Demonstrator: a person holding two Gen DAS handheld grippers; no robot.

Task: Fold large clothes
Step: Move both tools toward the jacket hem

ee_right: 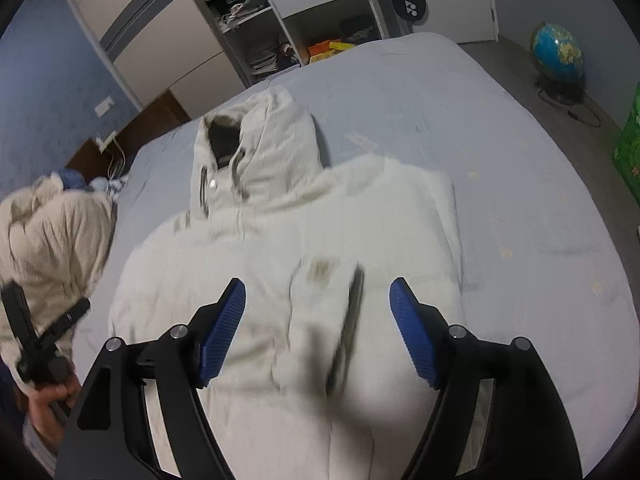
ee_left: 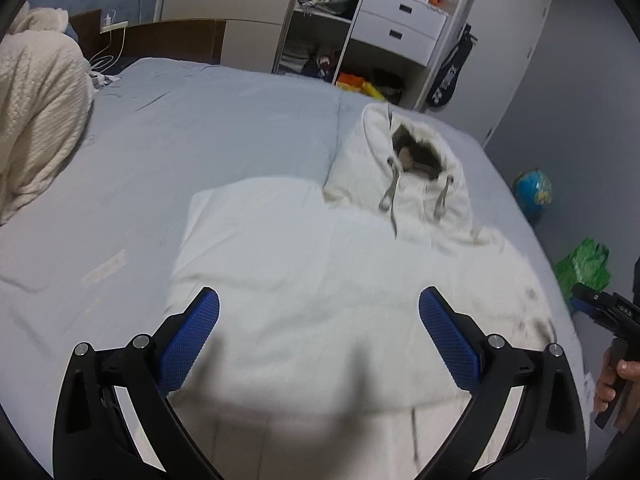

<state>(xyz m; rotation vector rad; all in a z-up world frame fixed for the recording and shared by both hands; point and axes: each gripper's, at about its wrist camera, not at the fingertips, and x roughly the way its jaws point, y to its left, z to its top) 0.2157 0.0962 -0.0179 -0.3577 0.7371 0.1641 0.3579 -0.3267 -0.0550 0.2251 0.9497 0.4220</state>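
Looking out over the bed (ee_left: 240,112) from both hands now, pale blue sheet all round, and there's a heap of cream blanket (ee_left: 36,112) piled at the far left, well apart from my work. Beyond the bed stands an open wardrobe (ee_left: 320,32) with white drawers (ee_left: 400,24), clutter on its shelves and a black racket bag (ee_left: 450,74) leaning beside it. On the floor to the right I see a blue globe (ee_right: 557,53) and something green, a bag I think (ee_left: 586,268), both clear of the bed. Nothing stands between my tools and the garment. The white hoodie (ee_left: 320,264) lies flat in the middle of the bed, front up, hood (ee_left: 408,148) toward the wardrobe with its grey drawstrings (ee_left: 390,190) trailing down the chest; the sides look folded in, so the body reads as a neat block, though the picture is smeared and I can't be sure of every edge. There's a dark blurred streak on the cloth ahead of the right tool that I cannot identify. My left gripper (ee_left: 319,320) hangs over the lower part of the hoodie, blue pads (ee_left: 192,340) spread wide, nothing between them, not touching the fabric as far as I can tell. My right gripper (ee_right: 317,312) is also over the hoodie's lower half, its pads (ee_right: 412,332) standing well apart and empty, cloth only below them
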